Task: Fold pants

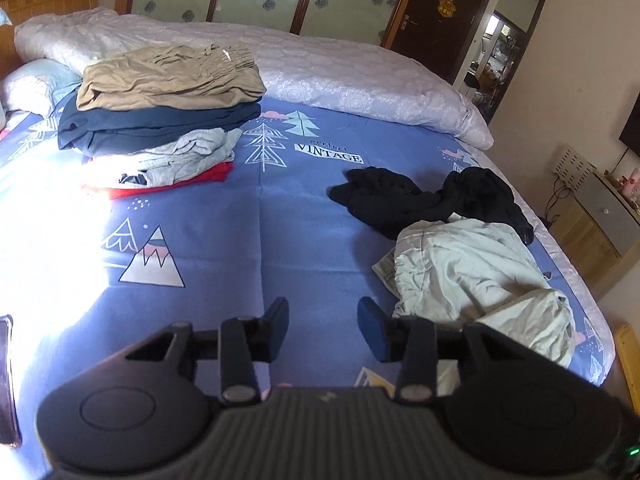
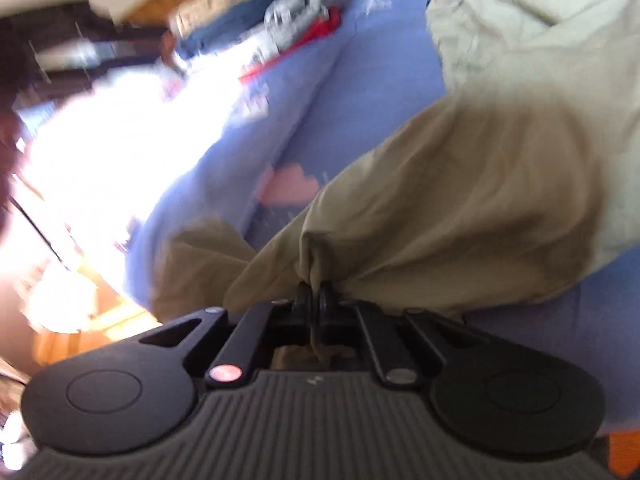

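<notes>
Pale grey-green pants (image 1: pixel 472 272) lie crumpled on the blue patterned bed sheet (image 1: pixel 248 220) at the right. My left gripper (image 1: pixel 323 330) is open and empty above the sheet, just left of those pants. In the blurred right wrist view my right gripper (image 2: pixel 315 296) is shut on a bunched edge of the pale pants (image 2: pixel 460 208), and the cloth stretches away from the jaws over the sheet (image 2: pixel 360 80). Crumpled black pants (image 1: pixel 432 200) lie beyond the pale ones.
A stack of folded clothes (image 1: pixel 164 116), with tan on top, then navy, grey and red, sits at the back left; it also shows in the right wrist view (image 2: pixel 272 12). A rolled lilac quilt (image 1: pixel 320 68) lies along the far side. The bed edge (image 1: pixel 576 280) runs at the right, with a cabinet (image 1: pixel 600 216) beyond.
</notes>
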Tool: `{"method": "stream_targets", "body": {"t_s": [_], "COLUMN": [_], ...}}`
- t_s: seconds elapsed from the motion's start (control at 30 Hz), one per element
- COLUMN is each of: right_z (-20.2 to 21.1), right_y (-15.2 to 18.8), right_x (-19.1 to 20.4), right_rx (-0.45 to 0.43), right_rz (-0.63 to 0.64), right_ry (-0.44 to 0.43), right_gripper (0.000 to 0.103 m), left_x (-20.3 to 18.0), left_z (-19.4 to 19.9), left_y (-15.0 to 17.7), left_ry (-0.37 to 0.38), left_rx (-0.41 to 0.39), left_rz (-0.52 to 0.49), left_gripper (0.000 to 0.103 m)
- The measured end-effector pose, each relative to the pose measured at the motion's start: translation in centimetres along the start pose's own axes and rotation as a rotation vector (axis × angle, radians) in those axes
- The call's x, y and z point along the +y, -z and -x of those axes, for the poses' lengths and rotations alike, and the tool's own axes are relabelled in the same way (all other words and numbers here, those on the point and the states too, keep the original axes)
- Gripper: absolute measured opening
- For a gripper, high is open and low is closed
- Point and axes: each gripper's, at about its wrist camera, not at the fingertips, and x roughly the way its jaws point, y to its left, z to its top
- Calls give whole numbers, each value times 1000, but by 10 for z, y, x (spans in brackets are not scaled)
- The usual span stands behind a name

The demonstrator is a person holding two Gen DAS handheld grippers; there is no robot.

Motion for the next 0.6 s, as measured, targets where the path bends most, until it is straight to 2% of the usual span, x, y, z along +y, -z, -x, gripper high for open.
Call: {"method": "stream_targets", "body": {"t_s": [0.1, 0.17, 0.23, 0.27, 0.3, 0.33, 0.37, 0.4, 0.43, 0.53, 0.6], "right_z": [89, 158, 217, 242, 265, 277, 281, 283, 278, 252, 234], "right_y": [-18, -38, -60, -66, -64, -64, -63, -55, -43, -4, 20], "right_x": [-23, -49, -84, -105, -134, -157, -179, -197, -209, -219, -211], "right_rx": [-227, -424, -647, -774, -904, -950, -934, -898, -880, -821, -782], "right_rz": [4, -11, -107, -189, -278, -351, -430, -499, -540, -507, -445], "right_ry": [45, 164, 308, 392, 506, 617, 731, 813, 828, 761, 725], "right_gripper": [6, 6, 7, 13, 22, 55, 71, 69, 67, 68, 68], "left_x": [-9, -19, -35, -46, -56, -64, -73, -80, -85, -93, -96], "left_z": [-20, -43, -68, -80, -95, -108, -124, -138, -151, -183, -199], "left_y": [-10, -16, -17, -15, -13, -10, -5, 0, 5, 21, 26], "left_ry": [17, 55, 81, 88, 93, 96, 98, 91, 76, 47, 78], "left_rx": [8, 28, 43, 52, 63, 72, 84, 101, 116, 134, 149], "left_rz": [-11, 3, -1, -16, -36, -56, -79, -100, -118, -151, -139], "left_gripper": [45, 45, 46, 48, 55, 60, 62, 65, 69, 72, 72]}}
